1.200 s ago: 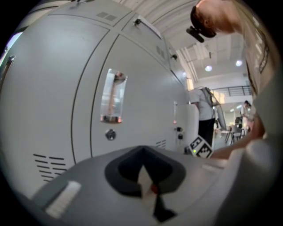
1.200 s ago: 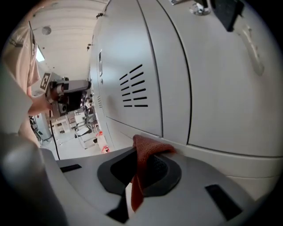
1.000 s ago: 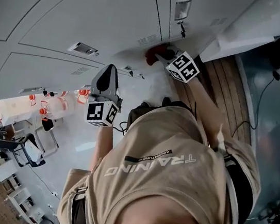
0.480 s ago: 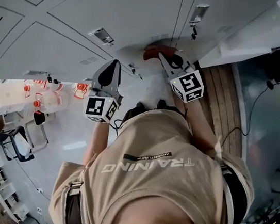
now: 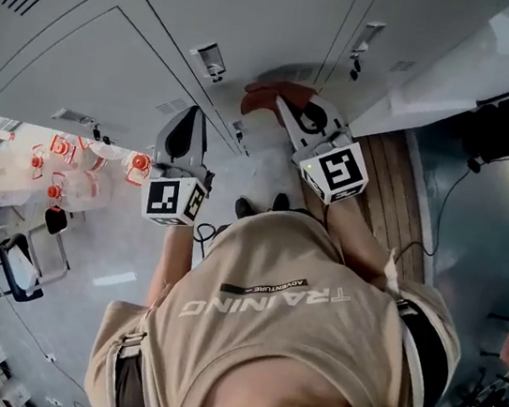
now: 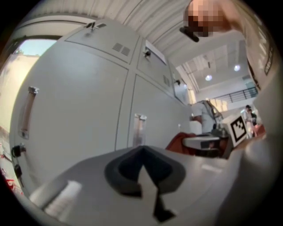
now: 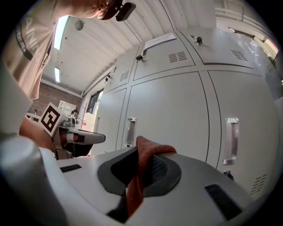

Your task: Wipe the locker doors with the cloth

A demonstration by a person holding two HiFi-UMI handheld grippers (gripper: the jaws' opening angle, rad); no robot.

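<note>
The right claw (image 7: 146,154) is clamped on the red cloth (image 7: 138,176), which rises as a fold between its jaws and hangs down the gap behind them. In the head view, the right claw (image 5: 283,107) points at the locker doors (image 5: 116,54). The cloth (image 5: 273,92) is bunched at its tip, right at a door, though contact cannot be told. The left claw (image 6: 142,152) has its jaws together with nothing between them. In the head view, the left claw (image 5: 183,130) also points toward the lockers, to the left of the right claw and well apart from the cloth. Both forearms reach forward from a person in a beige shirt (image 5: 276,315).

The locker doors (image 7: 168,110) are plain grey metal. Each has a vertical metal handle (image 7: 231,140), and some carry vent slots (image 7: 177,56). Every door in view is closed. A pale grey floor (image 5: 100,288) runs out from the foot of the lockers, with wooden boards (image 5: 400,182) to their right. Above the lockers is a ribbed white ceiling (image 7: 101,53) with strip lights.
</note>
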